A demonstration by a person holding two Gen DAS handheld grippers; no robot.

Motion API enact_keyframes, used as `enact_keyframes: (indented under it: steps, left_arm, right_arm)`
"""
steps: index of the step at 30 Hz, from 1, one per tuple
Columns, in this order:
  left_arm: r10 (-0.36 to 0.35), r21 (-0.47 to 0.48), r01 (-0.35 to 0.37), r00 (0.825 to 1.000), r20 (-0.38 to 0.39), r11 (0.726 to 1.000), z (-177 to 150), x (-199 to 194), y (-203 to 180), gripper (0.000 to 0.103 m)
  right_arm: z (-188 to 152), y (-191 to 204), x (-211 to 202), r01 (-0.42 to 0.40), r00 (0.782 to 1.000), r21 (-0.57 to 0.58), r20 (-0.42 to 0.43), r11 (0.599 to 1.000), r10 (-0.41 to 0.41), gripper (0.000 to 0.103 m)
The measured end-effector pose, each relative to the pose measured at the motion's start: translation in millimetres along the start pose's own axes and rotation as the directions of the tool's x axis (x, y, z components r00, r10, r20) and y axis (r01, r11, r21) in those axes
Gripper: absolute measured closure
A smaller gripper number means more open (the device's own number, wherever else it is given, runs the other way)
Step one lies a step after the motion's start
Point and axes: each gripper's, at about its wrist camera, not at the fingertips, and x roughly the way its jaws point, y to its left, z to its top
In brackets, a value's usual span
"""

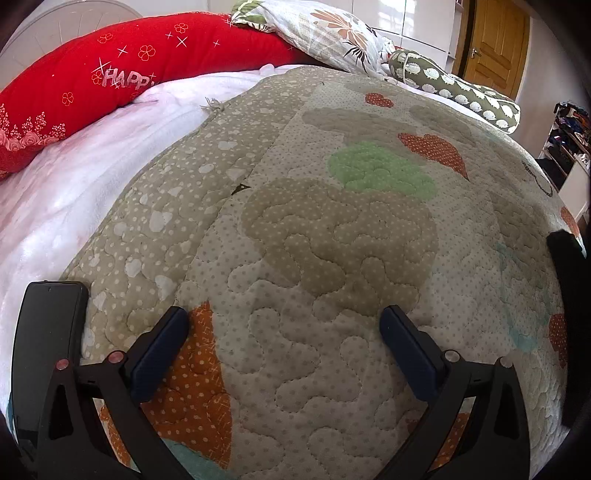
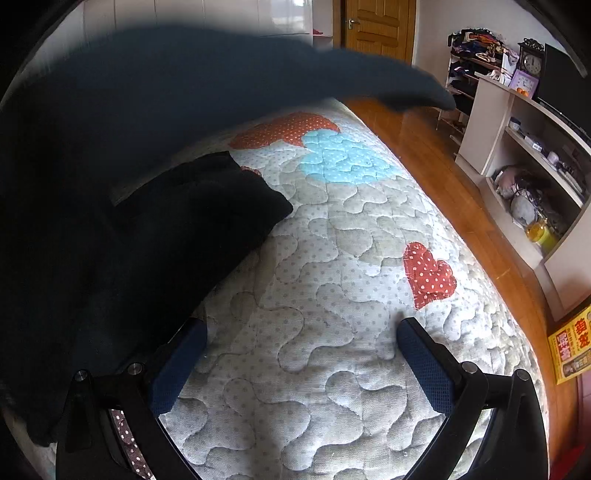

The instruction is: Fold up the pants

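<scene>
Dark navy pants (image 2: 92,206) fill the left and top of the right wrist view; part lies on the quilt, and a blurred part spreads across the top, close to the lens. My right gripper (image 2: 301,332) is open and empty over the quilt, its left finger (image 2: 177,365) right at the pants' edge. A sliver of the dark pants (image 1: 565,251) shows at the right edge of the left wrist view. My left gripper (image 1: 284,321) is open and empty just above the quilt (image 1: 332,258).
A black phone (image 1: 44,343) lies by my left finger. A red pillow (image 1: 110,74), a floral pillow (image 1: 332,29) and a hedgehog-print bolster (image 1: 461,96) line the bed's far side. To the right are the bed edge, the wooden floor (image 2: 443,177) and white shelves (image 2: 524,155).
</scene>
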Motion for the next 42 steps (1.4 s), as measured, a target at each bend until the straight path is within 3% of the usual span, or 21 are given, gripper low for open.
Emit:
enact_keyframes:
  steps: [14, 19, 24, 31, 42]
  left_arm:
    - [0.006, 0.002, -0.006, 1.000, 0.000, 1.000, -1, -1, -2, 0.000]
    - [-0.001, 0.022, 0.002, 0.997, -0.072, 1.000, 4, -10, -4, 0.000]
    - [-0.049, -0.005, 0.049, 0.998, 0.025, 0.999, -4, -56, -10, 0.000]
    - [-0.079, 0.026, 0.077, 0.988, 0.133, 0.997, -6, -104, -24, 0.000]
    - [-0.109, 0.084, 0.096, 0.981, 0.162, 0.992, -6, -123, -52, 0.000]
  right_arm:
    - [0, 0, 1, -0.001, 1.000, 0.001, 0.003, 1.000, 0.001, 0.000]
    - [0, -1, 1, 0.000, 1.000, 0.001, 0.003, 1.000, 0.000, 0.000]
    - [2, 1, -4, 0.006, 1.000, -0.007, -0.001, 1.000, -0.006, 0.000]
    - [-14, 18, -57, -0.042, 0.994, -0.053, 0.094, 0.998, 0.047, 0.000]
    - [-13, 52, -90, -0.108, 0.983, -0.118, 0.136, 0.987, 0.124, 0.000]
